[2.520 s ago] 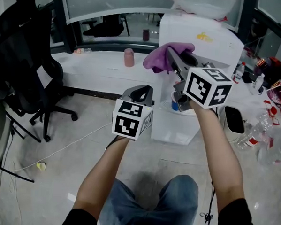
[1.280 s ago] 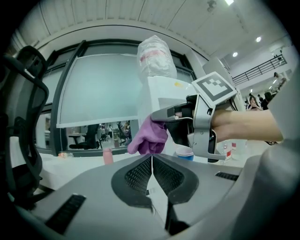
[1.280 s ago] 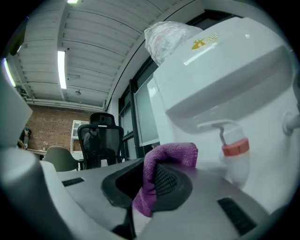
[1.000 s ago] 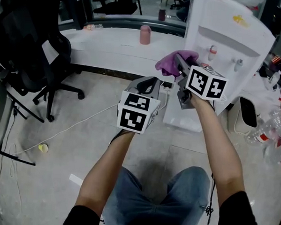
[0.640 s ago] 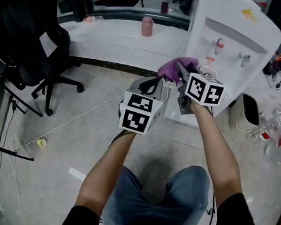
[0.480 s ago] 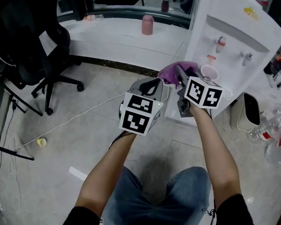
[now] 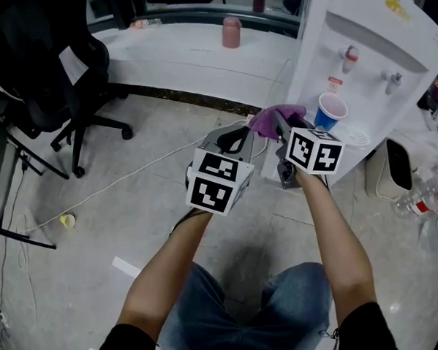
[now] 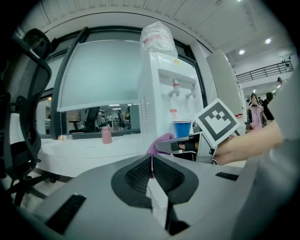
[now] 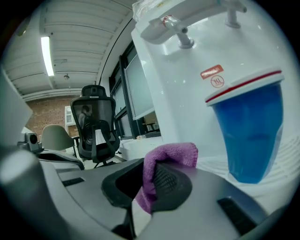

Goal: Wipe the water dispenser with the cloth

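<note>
Purple cloth [image 9: 173,153] is bunched between the jaws of the right gripper [image 7: 279,124], which are clamped on a fold of it, the loose end puffing out ahead of the tips. The white water dispenser [image 7: 370,76] stands at 1 o'clock in the head view. The cloth hangs just short of its lower front, near it but, as far as I can tell, not touching. A blue cup [image 7: 330,110] sits on the drip tray [image 7: 359,136] under the red tap [image 7: 350,54], at about 2 o'clock from the cloth. The left gripper [image 7: 237,135] waits at 8 o'clock from the right one, its 2 jaws pressed together on nothing. The sliver of purple between them in the left gripper view is the cloth beyond. I judge the step to be the approach before a wiping stroke. The next move calls for pressing the cloth flat against the white panel and dragging it across. It must steer clear of the cup, which looks light and easy to topple.
</note>
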Tool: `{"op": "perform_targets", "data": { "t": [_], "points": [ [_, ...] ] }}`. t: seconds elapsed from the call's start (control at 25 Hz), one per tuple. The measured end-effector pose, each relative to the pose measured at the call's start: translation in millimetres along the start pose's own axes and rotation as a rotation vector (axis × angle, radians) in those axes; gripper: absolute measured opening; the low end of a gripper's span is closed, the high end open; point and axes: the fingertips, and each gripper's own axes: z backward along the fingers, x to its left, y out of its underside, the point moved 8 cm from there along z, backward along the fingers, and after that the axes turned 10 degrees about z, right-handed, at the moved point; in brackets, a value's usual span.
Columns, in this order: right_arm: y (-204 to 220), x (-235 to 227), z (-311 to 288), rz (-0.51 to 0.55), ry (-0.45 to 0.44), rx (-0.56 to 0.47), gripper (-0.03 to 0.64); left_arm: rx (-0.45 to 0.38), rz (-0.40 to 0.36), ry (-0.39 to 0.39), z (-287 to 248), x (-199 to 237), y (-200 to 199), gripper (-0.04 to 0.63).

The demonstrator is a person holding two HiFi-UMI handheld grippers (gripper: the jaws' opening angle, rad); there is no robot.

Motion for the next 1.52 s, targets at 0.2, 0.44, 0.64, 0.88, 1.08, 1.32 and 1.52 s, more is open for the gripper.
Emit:
{"op": "perform_targets", "data": {
  "t": [0.2,0.44,0.64,0.88,1.08,1.32,1.52],
  "points": [
    [10,25,3,0.076,-0.086,-0.023,0.041,0.004,0.011,0.005,-5,1,10,0.028],
    [38,29,-5,0.101,-0.105,0.022,0.041,0.017,0.020,0.014,-14,4,30,0.028],
    [55,23,-10,0.100,-0.101,0.046,0.040,0.044,0.020,0.024,-24,5,47,0.028],
    [69,8,-6,0.111,-0.065,0.077,0.041,0.041,0.053,0.049,-34,0,57,0.028],
    [74,-8,7,0.121,-0.029,0.088,0.041,0.038,0.062,0.077,-43,-14,61,0.028],
    [79,-30,30,0.125,0.020,0.094,0.041,0.050,0.039,0.107,-55,-29,66,0.028],
    [84,-45,49,0.125,0.062,0.101,0.041,0.047,0.032,0.131,-65,-40,64,0.028]
  ]
}}
